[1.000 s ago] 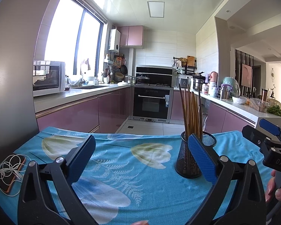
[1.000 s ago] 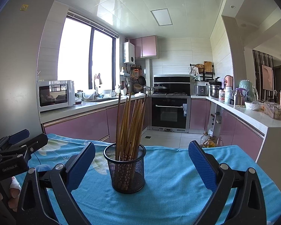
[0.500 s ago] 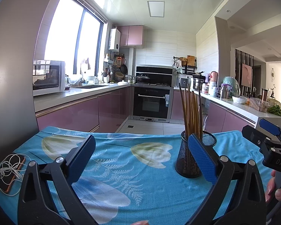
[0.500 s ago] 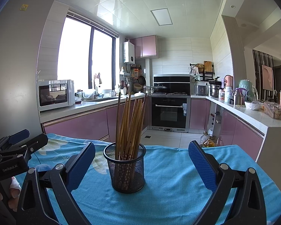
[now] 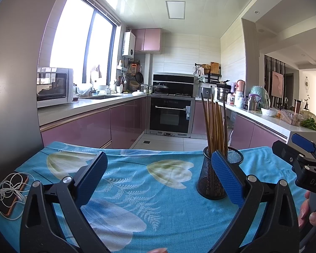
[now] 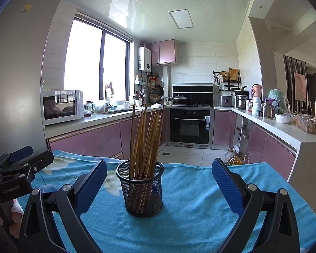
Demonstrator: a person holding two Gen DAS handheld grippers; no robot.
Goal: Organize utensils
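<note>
Your left tongs (image 5: pixel 159 176): black frame, blue textured pads. Your right tongs (image 6: pixel 159 178): same black and blue. Cloth (image 5: pixel 168 202) on worktop: turquoise, pale cream tulip blooms, white fern sprigs. Holder (image 6: pixel 141 189): black wire mesh. Chopsticks (image 6: pixel 146 139): light brown wood, a few darker brown; lower ends dark with small pale flower print. Phone (image 5: pixel 11 196) at your left: orange-edged, white earphone cord (image 5: pixel 9 189) coiled on top. Cabinets (image 5: pixel 90 126): glossy pink. Oven (image 6: pixel 190 124): black. Microwave (image 6: pixel 62 106): white.

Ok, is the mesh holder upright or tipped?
Upright. The mesh holder stands on its base on the blue cloth, with the chopsticks in it.
</note>
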